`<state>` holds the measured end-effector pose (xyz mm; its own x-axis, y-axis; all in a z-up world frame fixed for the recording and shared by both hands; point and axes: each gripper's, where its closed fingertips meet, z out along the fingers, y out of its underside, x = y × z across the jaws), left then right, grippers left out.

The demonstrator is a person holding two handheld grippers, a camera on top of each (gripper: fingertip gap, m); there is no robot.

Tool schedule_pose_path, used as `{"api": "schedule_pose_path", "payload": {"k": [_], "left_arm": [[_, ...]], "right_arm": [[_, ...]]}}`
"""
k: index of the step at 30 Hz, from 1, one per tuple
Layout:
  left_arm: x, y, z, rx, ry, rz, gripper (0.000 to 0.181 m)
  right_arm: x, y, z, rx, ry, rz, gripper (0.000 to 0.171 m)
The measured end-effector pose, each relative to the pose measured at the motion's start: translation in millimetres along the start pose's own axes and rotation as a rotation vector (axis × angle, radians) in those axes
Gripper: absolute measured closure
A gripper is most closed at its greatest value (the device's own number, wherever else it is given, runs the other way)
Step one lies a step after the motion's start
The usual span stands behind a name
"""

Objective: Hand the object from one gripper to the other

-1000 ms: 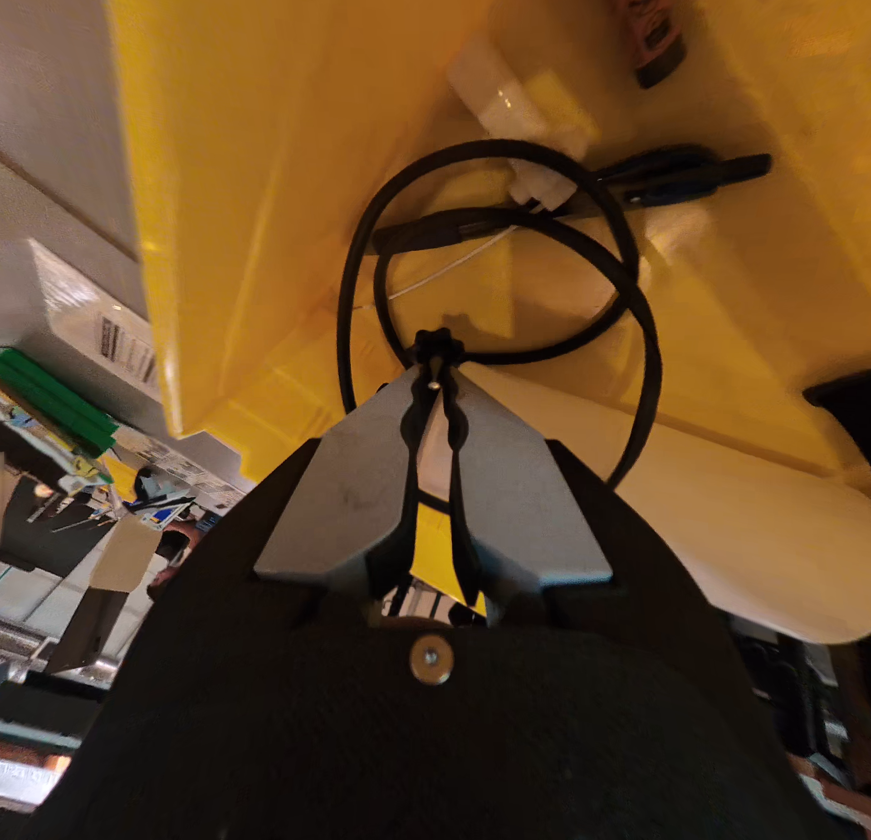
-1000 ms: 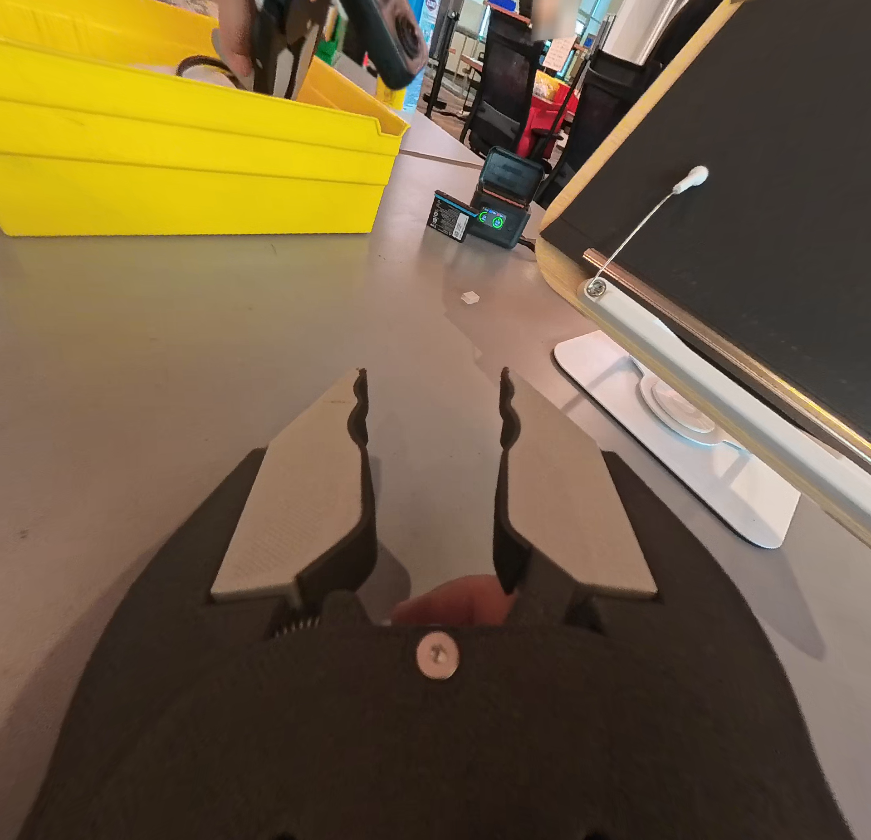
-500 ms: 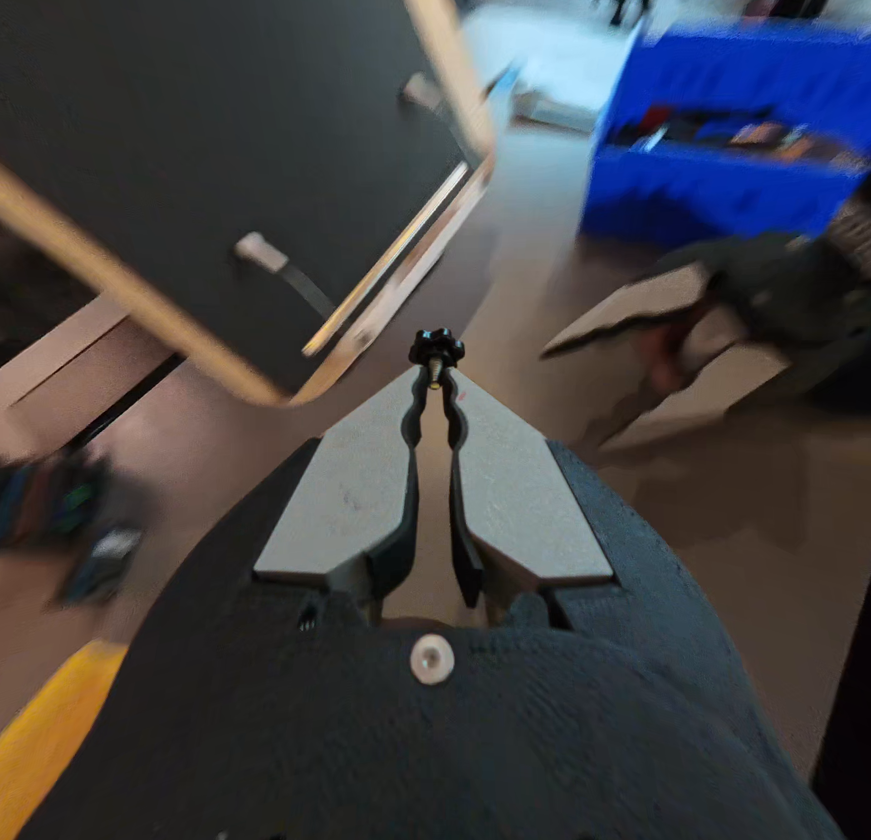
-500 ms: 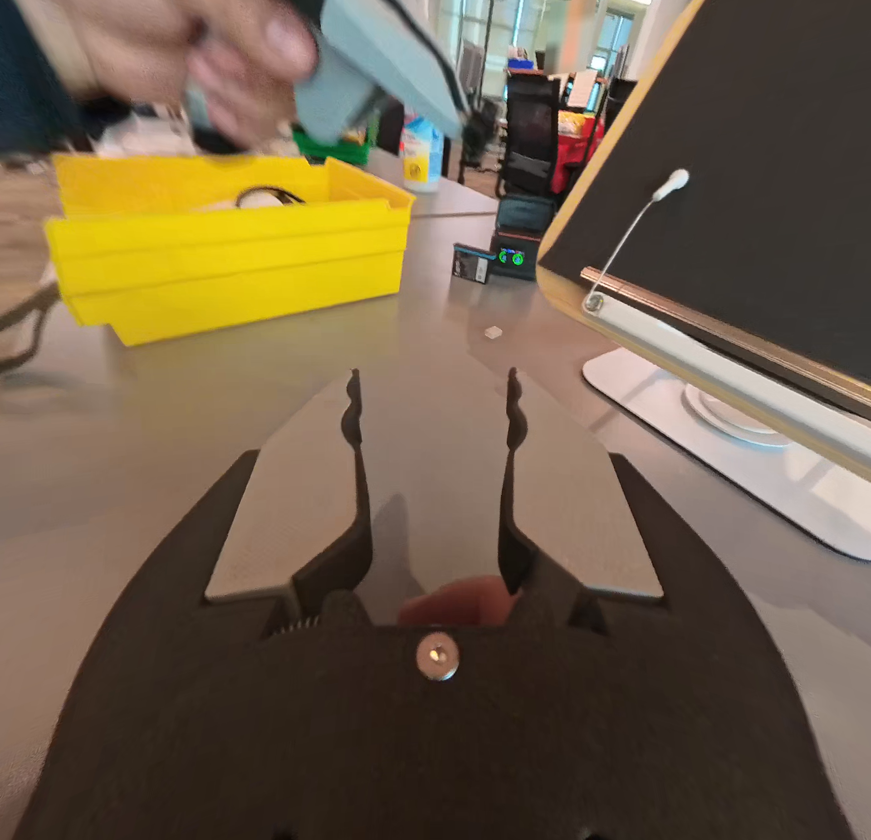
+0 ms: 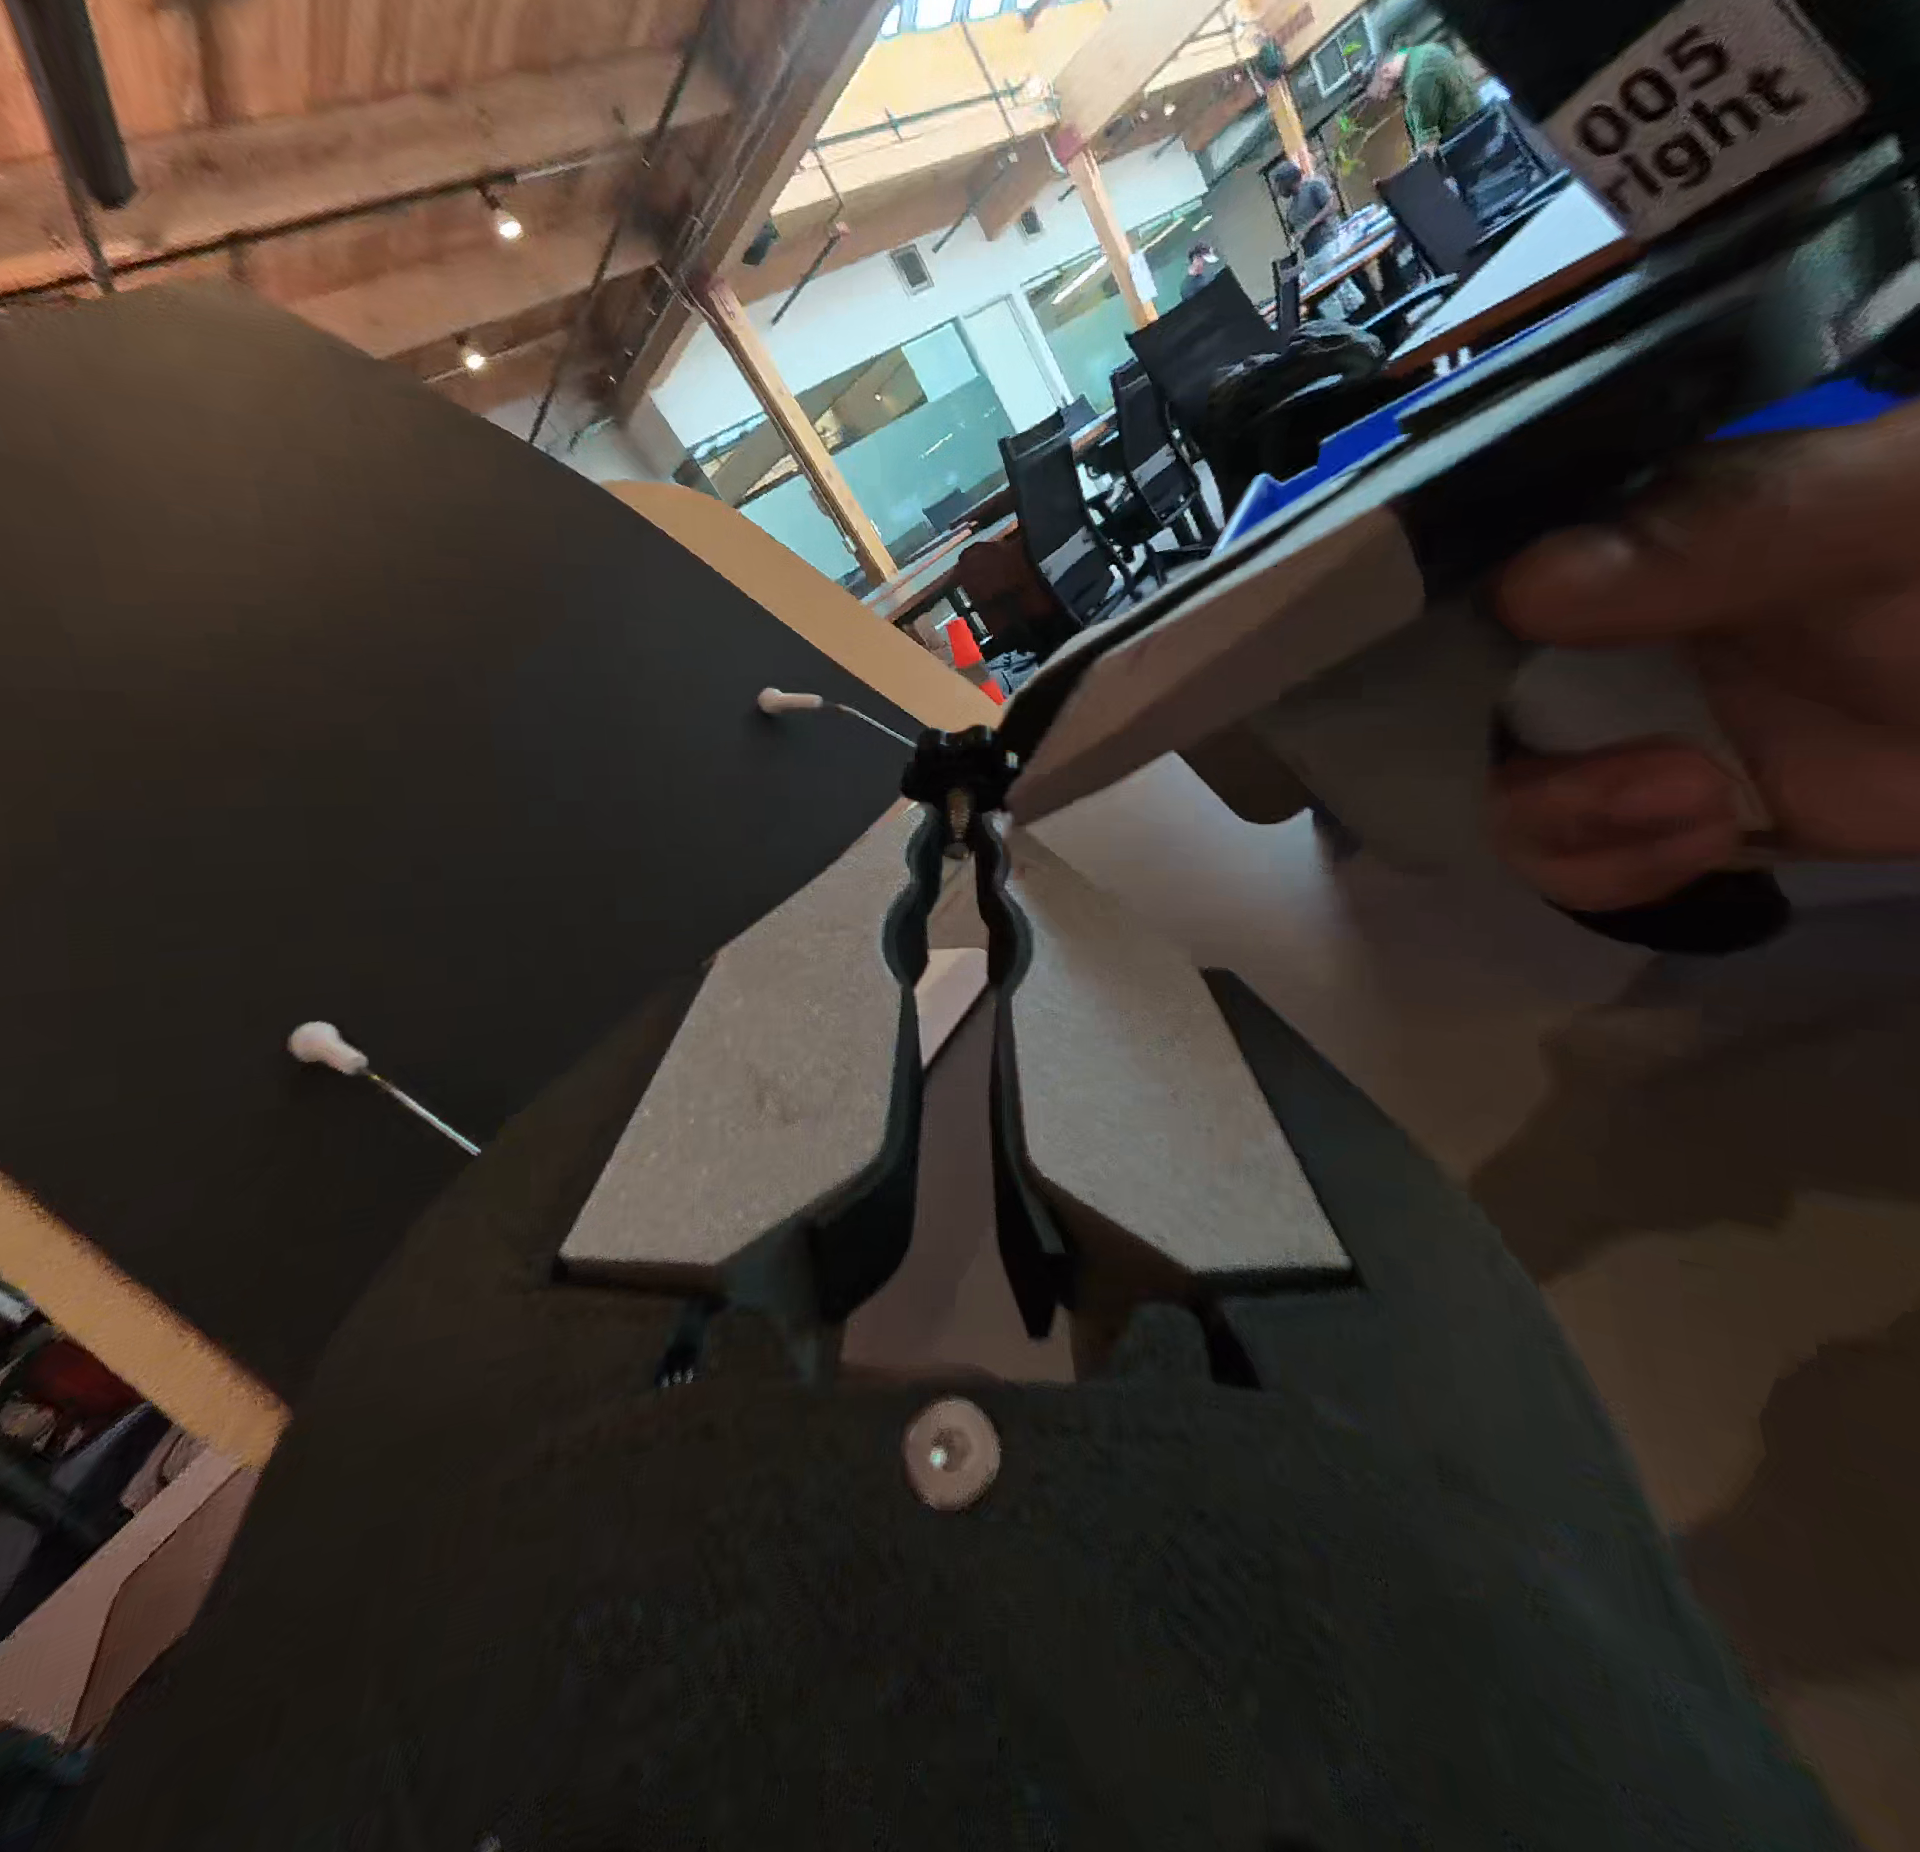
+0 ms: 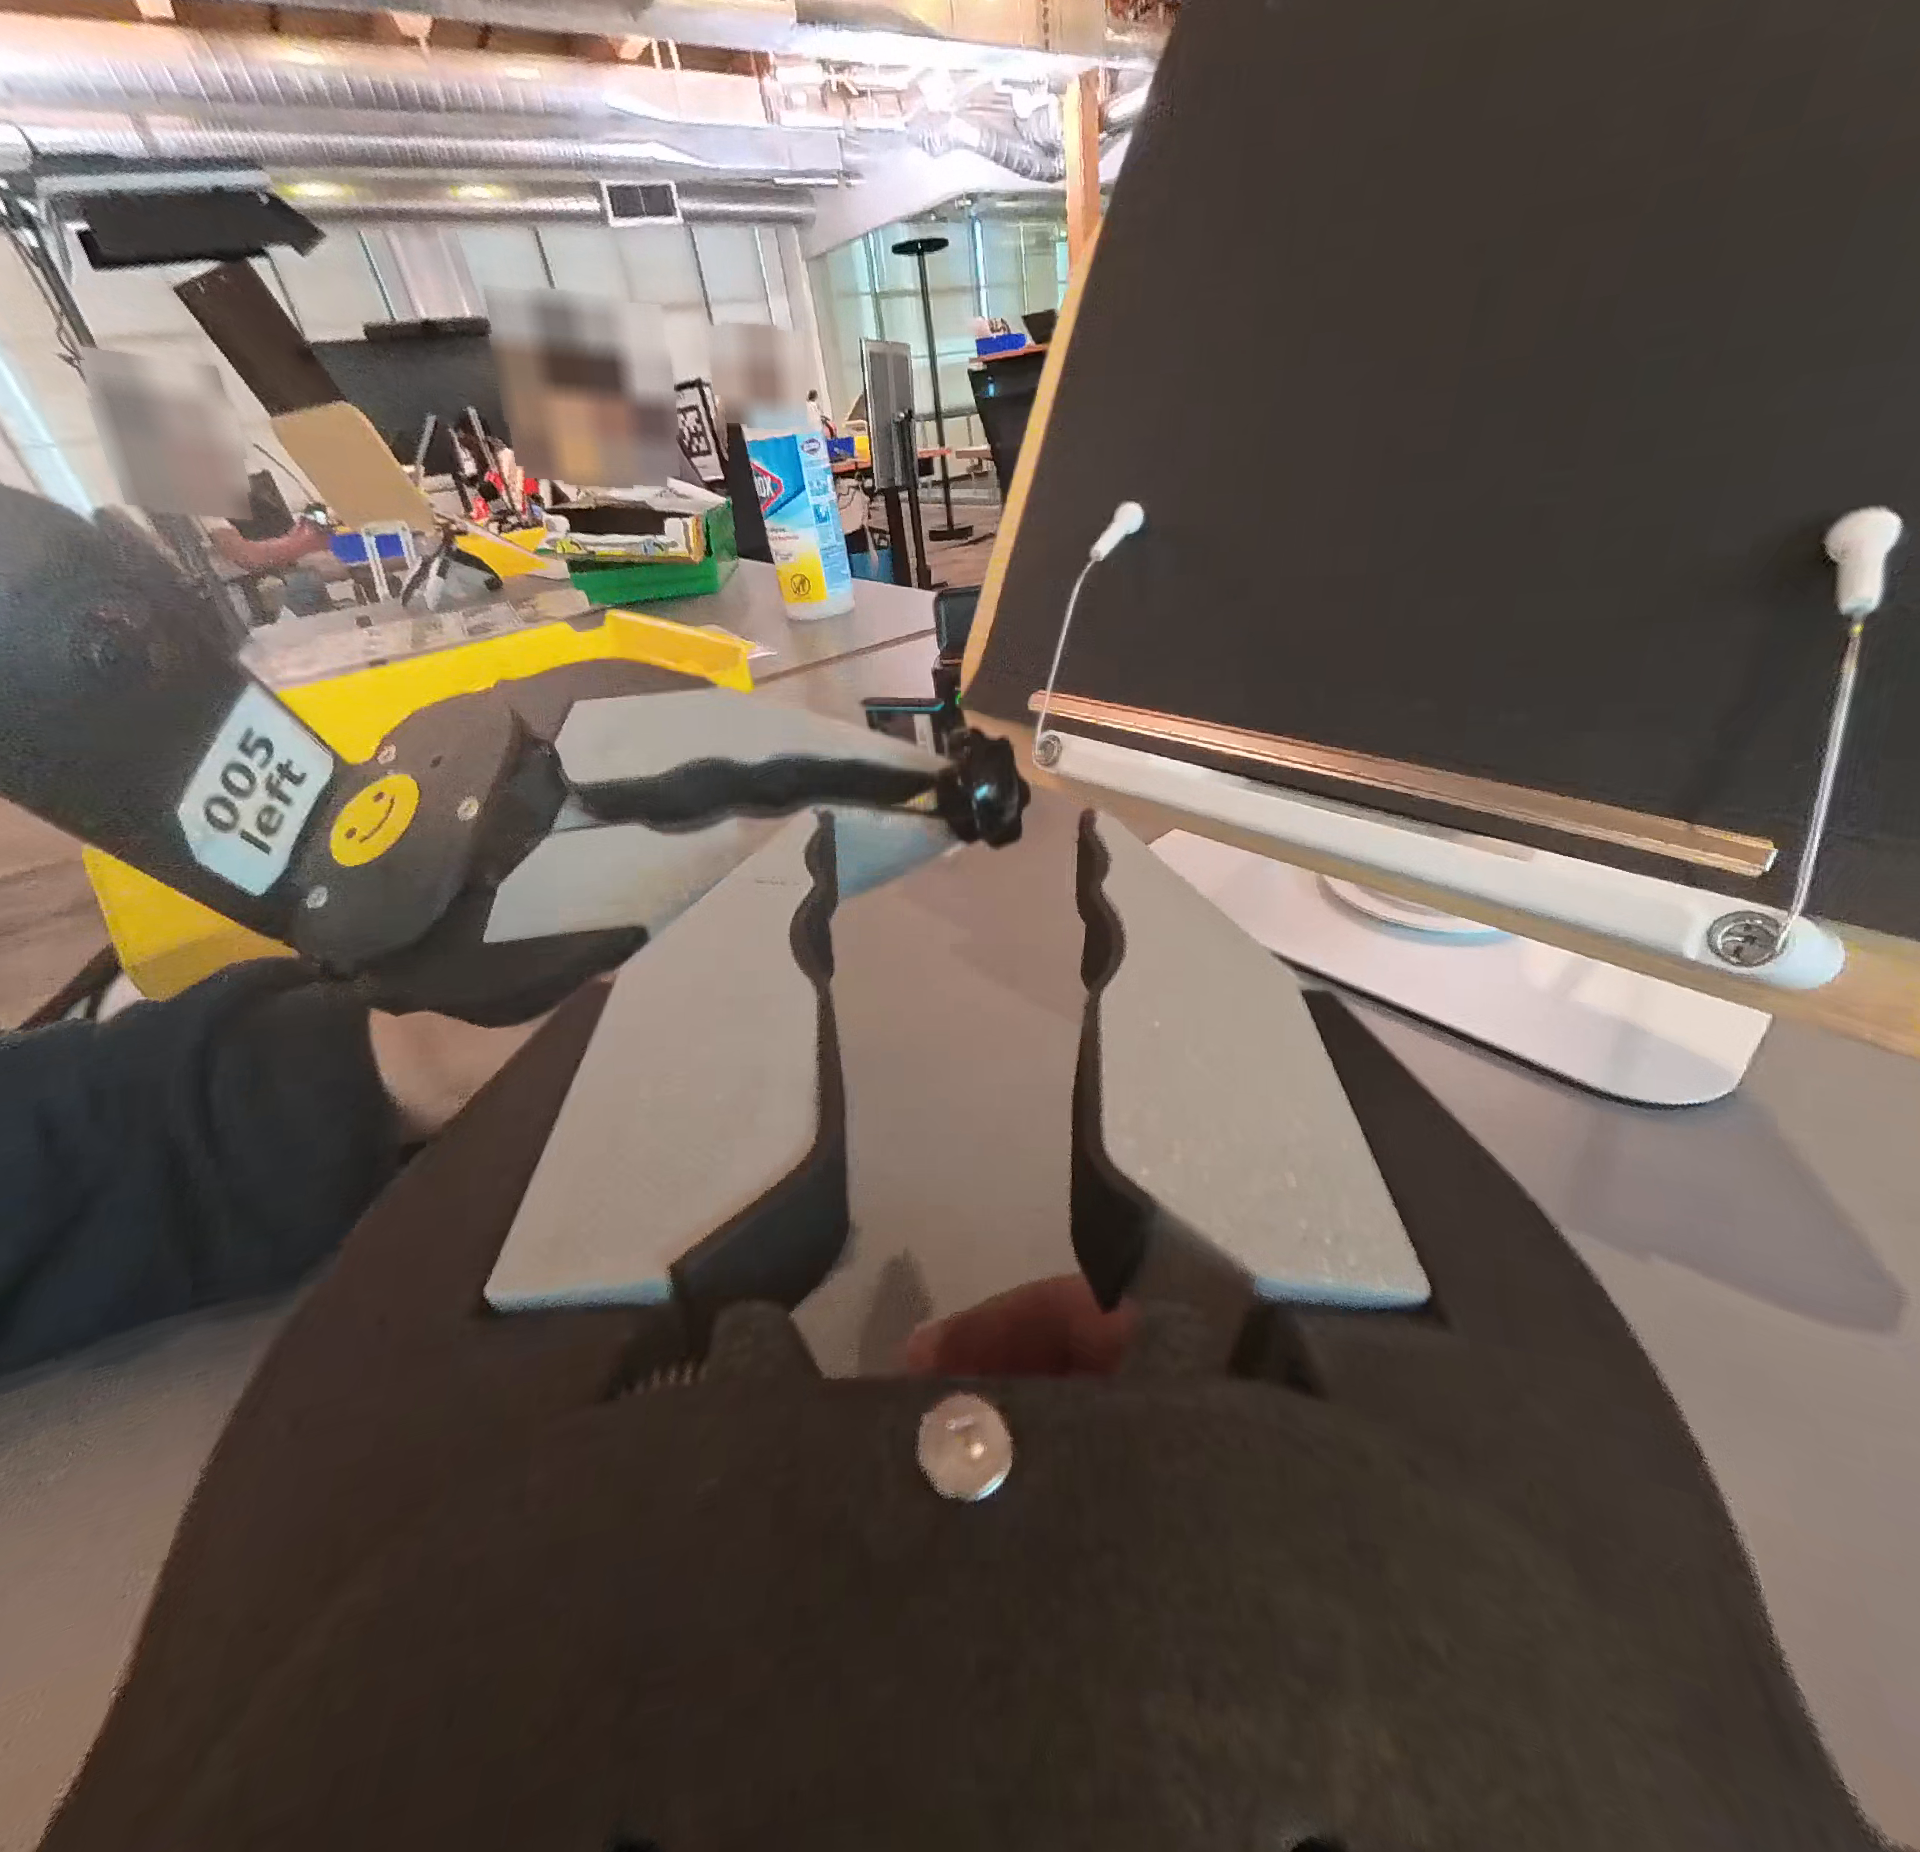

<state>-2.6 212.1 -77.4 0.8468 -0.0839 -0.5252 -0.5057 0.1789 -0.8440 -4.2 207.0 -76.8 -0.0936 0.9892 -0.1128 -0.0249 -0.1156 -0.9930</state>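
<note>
The object is a small black star-knob screw (image 5: 957, 766) with a brass thread. My left gripper (image 5: 956, 838) is shut on its thread, with the knob sticking out past the fingertips. In the right wrist view the left gripper (image 6: 928, 786) comes in from the left and holds the knob (image 6: 984, 790) in the air, level with the tips of my right gripper (image 6: 953, 828). The right gripper is open and empty, its jaws wide apart on either side of the knob without touching it. In the left wrist view the right gripper's fingers (image 5: 1226, 659) reach in from the right, beside the knob.
A tilted black book stand (image 6: 1455, 348) on a white base (image 6: 1507, 1013) stands close on the right. A yellow bin (image 6: 644, 649) sits behind the left gripper. A wipes canister (image 6: 805, 524) and a green box (image 6: 665, 566) are farther back on the grey table (image 6: 1662, 1231). Less than 4 cm separates the two grippers' tips.
My left gripper lifted the knob screw out of the yellow bin and swung it over to the right gripper's tips. The right gripper rose off the table and stayed open.
</note>
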Motion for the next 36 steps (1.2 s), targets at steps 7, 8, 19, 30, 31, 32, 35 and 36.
{"api": "schedule_pose_path", "payload": {"k": [7, 8, 19, 30, 31, 32, 35, 36], "left_arm": [[12.9, -13.8, -3.1, 0.102, 0.081, -0.016, 0.177], [14.4, -14.8, -3.1, 0.107, 0.075, -0.003, 0.177], [20.0, -2.0, -2.3, 0.066, 0.069, -0.048, 0.177], [26.7, 23.8, 5.6, -0.062, 0.059, -0.059, 0.180], [25.5, 24.2, 6.0, -0.064, 0.058, -0.067, 0.180], [23.3, 24.2, 5.7, -0.063, 0.053, -0.082, 0.179], [13.6, 27.9, 3.9, -0.079, 0.035, -0.152, 0.171], [10.1, 30.6, 3.0, -0.094, 0.035, -0.187, 0.168]], "right_arm": [[-7.1, -4.1, -2.5, 0.022, -0.130, 0.139, 0.136], [-10.6, -4.7, -2.7, 0.027, -0.164, 0.168, 0.142], [-6.7, 4.7, -3.6, -0.032, -0.176, 0.158, 0.150], [7.1, 7.2, -3.7, -0.063, -0.015, -0.067, 0.150], [8.2, 6.5, -4.3, -0.067, 0.008, -0.112, 0.150], [9.8, 5.8, -4.8, -0.070, 0.034, -0.158, 0.150], [12.4, 3.7, -6.9, -0.081, 0.108, -0.310, 0.150], [13.8, 2.4, -8.0, -0.087, 0.144, -0.384, 0.150]]}}
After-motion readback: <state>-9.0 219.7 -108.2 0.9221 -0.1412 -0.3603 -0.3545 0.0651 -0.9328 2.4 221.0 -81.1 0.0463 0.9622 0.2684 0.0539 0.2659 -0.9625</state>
